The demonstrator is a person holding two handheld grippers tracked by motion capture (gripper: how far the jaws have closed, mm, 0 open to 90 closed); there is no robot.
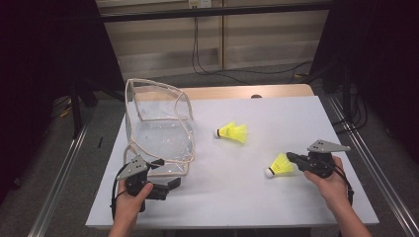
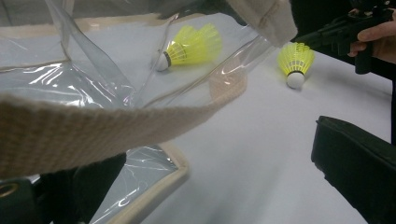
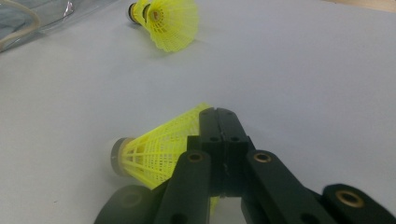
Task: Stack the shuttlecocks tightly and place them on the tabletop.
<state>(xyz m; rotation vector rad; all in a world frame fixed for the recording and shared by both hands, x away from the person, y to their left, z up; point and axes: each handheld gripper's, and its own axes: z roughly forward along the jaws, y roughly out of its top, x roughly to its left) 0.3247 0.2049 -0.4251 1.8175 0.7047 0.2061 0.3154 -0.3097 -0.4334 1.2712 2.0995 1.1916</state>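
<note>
Right tongs (image 3: 219, 116) pinching near shuttlecock (image 3: 154, 149); left tongs (image 1: 170, 183) wide beside clear bag (image 1: 158, 133); second shuttlecock (image 1: 233, 132) between.

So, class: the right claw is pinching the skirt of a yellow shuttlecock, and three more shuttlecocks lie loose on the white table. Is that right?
Not quite. Only one more shuttlecock lies loose on the white table, not three, as the high view shows. The rest holds: the right claw is pinching the skirt of a yellow shuttlecock.
</note>
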